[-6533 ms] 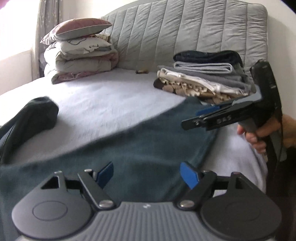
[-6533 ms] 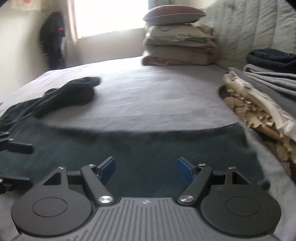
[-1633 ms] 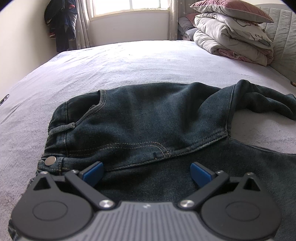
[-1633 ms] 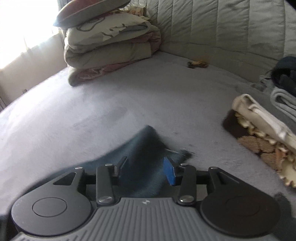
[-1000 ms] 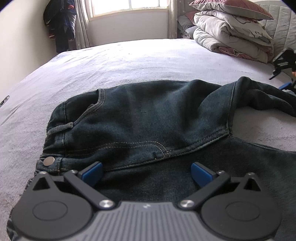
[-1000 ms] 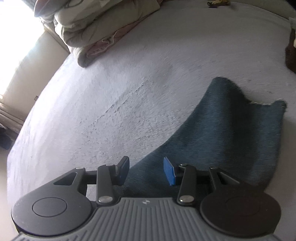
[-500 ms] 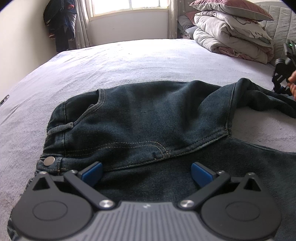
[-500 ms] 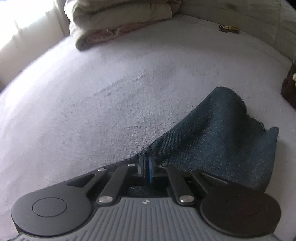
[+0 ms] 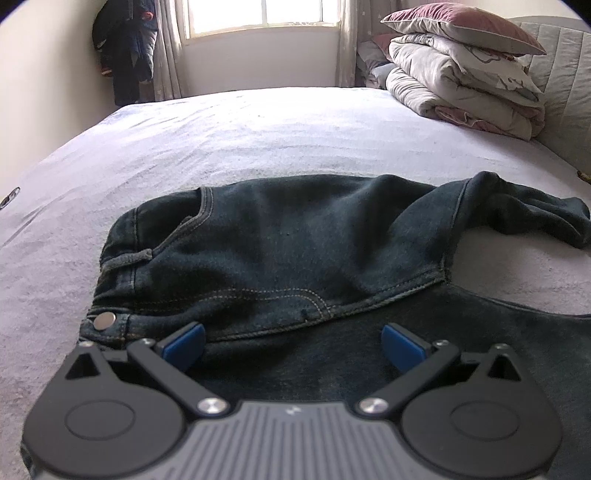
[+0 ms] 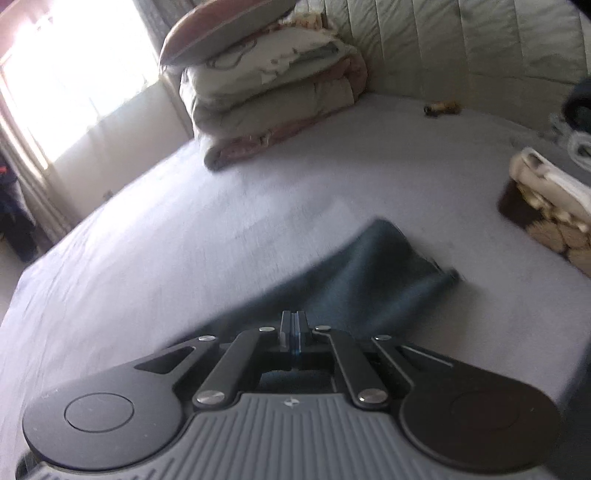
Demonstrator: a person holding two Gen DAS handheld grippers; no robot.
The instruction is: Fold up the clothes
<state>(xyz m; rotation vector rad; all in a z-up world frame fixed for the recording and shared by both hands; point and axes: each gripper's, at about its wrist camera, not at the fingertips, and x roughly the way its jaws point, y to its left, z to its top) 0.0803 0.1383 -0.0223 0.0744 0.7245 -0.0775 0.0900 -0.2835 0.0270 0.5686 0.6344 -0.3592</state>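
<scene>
Dark blue jeans (image 9: 280,240) lie on the lilac bed (image 9: 258,125). In the left wrist view the waistband with its metal button (image 9: 104,320) is at the near left. One leg bends away to the right. My left gripper (image 9: 291,345) is open and empty, low over the waist end. In the right wrist view my right gripper (image 10: 293,325) is shut on the jeans leg (image 10: 373,273) near its hem and holds the cloth a little above the bed. The hem end droops onto the sheet.
Stacked duvets and a pillow (image 9: 465,66) sit by the quilted headboard (image 10: 461,40). A pile of folded clothes (image 10: 554,206) lies at the right. A small dark item (image 10: 441,108) lies near the headboard. A window (image 9: 258,14) and hanging dark clothes (image 9: 125,48) are behind.
My right gripper has closed on the jeans leg and lifted it, tilting up toward the headboard. It has left the left wrist view. The left gripper has stayed still and open.
</scene>
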